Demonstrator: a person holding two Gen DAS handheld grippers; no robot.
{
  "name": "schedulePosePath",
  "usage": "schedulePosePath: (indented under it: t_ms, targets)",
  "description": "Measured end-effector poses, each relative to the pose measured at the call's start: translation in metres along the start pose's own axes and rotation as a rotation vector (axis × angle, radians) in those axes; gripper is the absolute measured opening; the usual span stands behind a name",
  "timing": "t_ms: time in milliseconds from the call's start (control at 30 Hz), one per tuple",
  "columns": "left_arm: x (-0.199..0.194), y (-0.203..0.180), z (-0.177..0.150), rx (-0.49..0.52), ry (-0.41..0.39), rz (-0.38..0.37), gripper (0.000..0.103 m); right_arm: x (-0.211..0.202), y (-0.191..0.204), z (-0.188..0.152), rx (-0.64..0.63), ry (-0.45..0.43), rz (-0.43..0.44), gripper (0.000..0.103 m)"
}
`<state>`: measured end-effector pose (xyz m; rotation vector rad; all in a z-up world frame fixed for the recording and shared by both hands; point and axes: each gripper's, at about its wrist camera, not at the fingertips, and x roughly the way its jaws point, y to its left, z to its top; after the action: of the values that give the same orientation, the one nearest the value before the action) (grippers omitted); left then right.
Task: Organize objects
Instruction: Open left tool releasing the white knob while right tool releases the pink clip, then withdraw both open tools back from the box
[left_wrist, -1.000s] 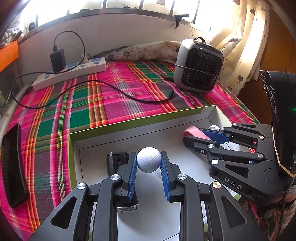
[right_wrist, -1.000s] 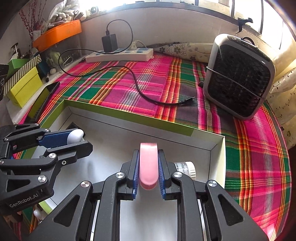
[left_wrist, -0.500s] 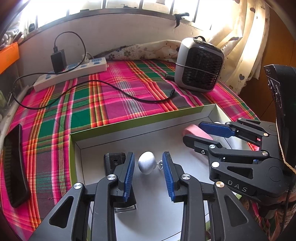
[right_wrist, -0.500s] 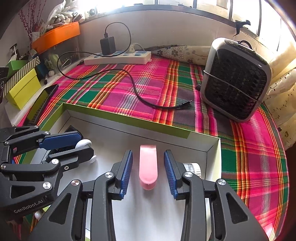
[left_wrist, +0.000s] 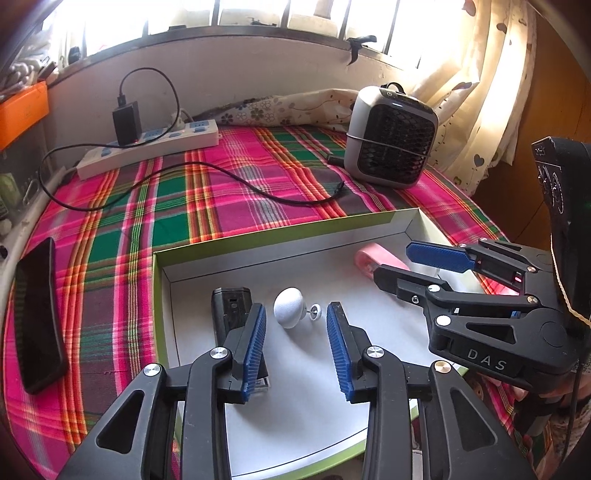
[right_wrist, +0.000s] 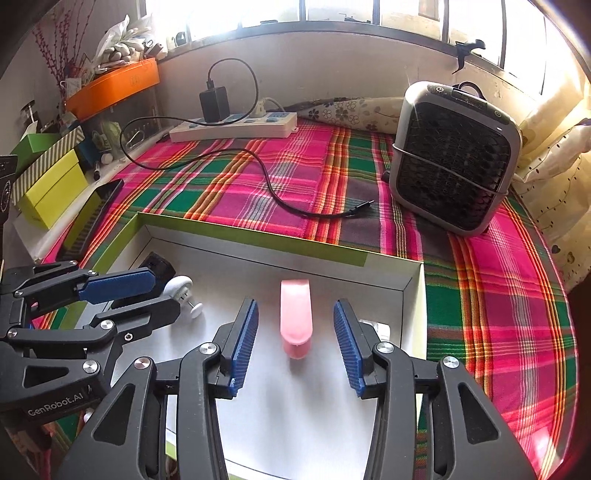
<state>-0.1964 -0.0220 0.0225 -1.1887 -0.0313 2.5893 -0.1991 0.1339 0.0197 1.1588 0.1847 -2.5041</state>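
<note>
Blue-padded jaws of both grippers have just been opening, apparently to drop things into the box (left_wrist: 162, 291). The white knob (left_wrist: 289, 307) lies free between the left gripper (left_wrist: 295, 347) jaws; the pink case (right_wrist: 295, 317) lies untouched between the right gripper (right_wrist: 295, 343) jaws.

A pink-green plaid cloth (left_wrist: 229, 192) carries a white, green-rimmed box (left_wrist: 280, 236) holding a pink case (right_wrist: 295, 314) and a white knob (left_wrist: 288, 307).

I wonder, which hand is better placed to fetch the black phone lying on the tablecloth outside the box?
Left. The phone lies beyond the box wall on the left gripper's side; its jaws have just opened off the white knob. The right gripper sits over the far end.
</note>
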Motion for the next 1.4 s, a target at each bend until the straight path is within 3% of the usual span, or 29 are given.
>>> schedulePosePath:
  t_ms: [1033,1400]
  targets:
    - [-0.07,0.005,-0.051,-0.072,-0.097,0.003,0.032,-0.063,0.01,-0.037,0.024,-0.098,-0.024,0.044]
    - [-0.086,0.007,-0.072,-0.11,-0.109,-0.018,0.034,-0.087,0.009,-0.06,0.013,-0.137,-0.085,0.044]
